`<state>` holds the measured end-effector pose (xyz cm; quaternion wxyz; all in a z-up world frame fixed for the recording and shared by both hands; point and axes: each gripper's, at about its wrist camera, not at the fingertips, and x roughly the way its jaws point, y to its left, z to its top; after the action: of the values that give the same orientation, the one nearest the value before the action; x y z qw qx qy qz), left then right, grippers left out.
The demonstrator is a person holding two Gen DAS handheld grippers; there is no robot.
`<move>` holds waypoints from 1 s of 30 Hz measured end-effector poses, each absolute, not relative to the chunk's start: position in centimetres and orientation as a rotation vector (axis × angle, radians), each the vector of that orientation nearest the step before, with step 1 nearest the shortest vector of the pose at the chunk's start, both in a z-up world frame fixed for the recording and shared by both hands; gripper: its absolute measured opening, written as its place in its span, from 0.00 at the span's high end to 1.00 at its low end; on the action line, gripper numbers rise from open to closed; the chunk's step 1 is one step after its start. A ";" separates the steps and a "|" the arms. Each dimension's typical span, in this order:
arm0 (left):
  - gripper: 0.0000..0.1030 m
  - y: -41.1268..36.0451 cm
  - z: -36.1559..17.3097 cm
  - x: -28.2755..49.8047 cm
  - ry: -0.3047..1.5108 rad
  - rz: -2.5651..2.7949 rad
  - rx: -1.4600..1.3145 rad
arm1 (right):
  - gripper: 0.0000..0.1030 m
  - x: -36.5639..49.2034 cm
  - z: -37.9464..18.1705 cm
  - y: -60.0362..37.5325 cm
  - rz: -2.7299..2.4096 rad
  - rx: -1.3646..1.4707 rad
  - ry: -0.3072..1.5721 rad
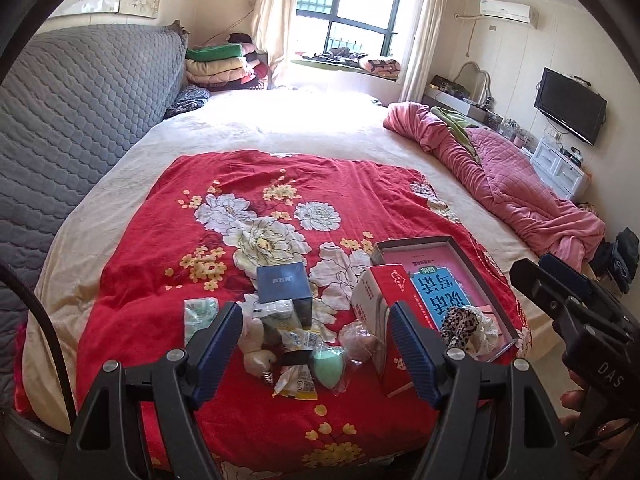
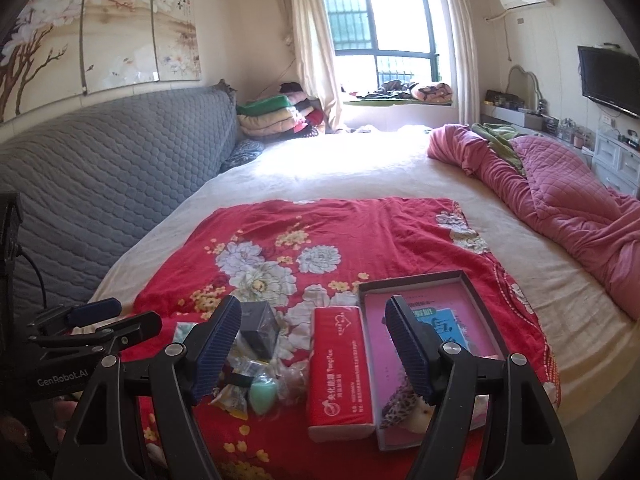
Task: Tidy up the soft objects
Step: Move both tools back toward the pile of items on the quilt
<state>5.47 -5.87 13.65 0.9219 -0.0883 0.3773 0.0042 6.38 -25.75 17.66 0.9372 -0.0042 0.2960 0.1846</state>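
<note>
- The left hand-held gripper (image 1: 316,338) hangs over the bed with its two fingers wide apart. It holds nothing.
- The right hand-held gripper (image 2: 314,350) is the same: fingers apart, nothing between them.
- On the red flower blanket (image 1: 248,184) lies a small heap of things. There is a green sponge egg (image 1: 329,363) in a clear wrap, a pink puff (image 1: 360,340) in a bag, and a little plush toy (image 1: 256,346).
- A dark box (image 1: 283,284) stands behind the heap. A red tissue pack (image 2: 340,368) lies just beside an open tray (image 2: 480,300).
- A spotted hair tie (image 2: 404,404) already rests in the tray, on a pink book.
- I think the sorting has begun, and the soft things in the heap still wait.
- Next, one gripper should come down on one soft thing, like the green sponge, pinch it gently, and carry it to the tray.
- The wrap is slippery, so the pinch must land in the middle.
</note>
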 end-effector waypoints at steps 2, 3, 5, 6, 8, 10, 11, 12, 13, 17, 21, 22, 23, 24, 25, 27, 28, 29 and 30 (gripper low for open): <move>0.27 -5.1 13.5 5.0 0.774 0.021 -0.191 | 0.26 5.9 17.9 -24.8 0.399 -0.021 0.600; 0.27 -4.7 13.4 4.8 0.777 0.029 -0.193 | 0.26 5.8 17.9 -24.3 0.405 -0.027 0.600; 0.27 -3.8 13.2 4.5 0.784 0.045 -0.202 | 0.26 5.6 17.9 -23.3 0.424 -0.042 0.615; 0.27 -3.5 13.1 4.3 0.784 0.051 -0.209 | 0.26 5.5 17.8 -22.8 0.430 -0.047 0.622; 0.27 -2.7 13.1 3.9 0.777 0.062 -0.220 | 0.26 5.3 17.7 -22.1 0.446 -0.046 0.626; 0.27 -1.9 13.2 3.6 0.774 0.073 -0.227 | 0.26 5.1 17.6 -21.3 0.458 -0.053 0.633; 0.27 -1.6 13.3 3.4 0.772 0.078 -0.228 | 0.26 5.0 17.6 -20.9 0.463 -0.061 0.636; 0.27 -1.3 13.3 3.3 0.772 0.086 -0.231 | 0.26 5.0 17.5 -20.6 0.467 -0.068 0.638; 0.27 -0.9 13.2 3.2 0.772 0.092 -0.234 | 0.26 5.0 17.5 -20.2 0.467 -0.072 0.641; 0.27 0.1 13.1 2.7 0.777 0.114 -0.240 | 0.26 4.7 17.2 -19.2 0.483 -0.082 0.653; 0.27 0.9 12.7 2.2 0.784 0.126 -0.243 | 0.26 4.6 16.8 -18.3 0.500 -0.098 0.663; 0.27 1.1 12.6 2.2 0.784 0.129 -0.244 | 0.26 4.6 16.7 -18.1 0.502 -0.100 0.667; 0.27 1.3 12.5 2.0 0.784 0.138 -0.245 | 0.26 4.6 16.6 -17.9 0.506 -0.101 0.670; 0.27 1.6 12.5 2.0 0.786 0.144 -0.246 | 0.26 4.5 16.5 -17.7 0.511 -0.102 0.672; 0.27 1.9 12.4 1.9 0.788 0.146 -0.251 | 0.26 4.5 16.5 -17.6 0.513 -0.105 0.674; 0.27 2.5 12.3 1.7 0.786 0.152 -0.258 | 0.26 4.4 16.5 -17.4 0.517 -0.106 0.672; 0.27 2.7 12.3 1.6 0.788 0.156 -0.259 | 0.26 4.4 16.5 -17.4 0.521 -0.106 0.670; 0.27 3.0 12.3 1.5 0.788 0.159 -0.263 | 0.26 4.4 16.5 -17.3 0.521 -0.106 0.668; 0.27 3.3 12.2 1.4 0.786 0.165 -0.267 | 0.26 4.4 16.4 -17.3 0.520 -0.106 0.669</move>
<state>1.42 3.33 12.22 0.9118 -0.1296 0.3814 0.0801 4.40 -17.27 16.43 0.9101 -0.0515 0.3245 0.2524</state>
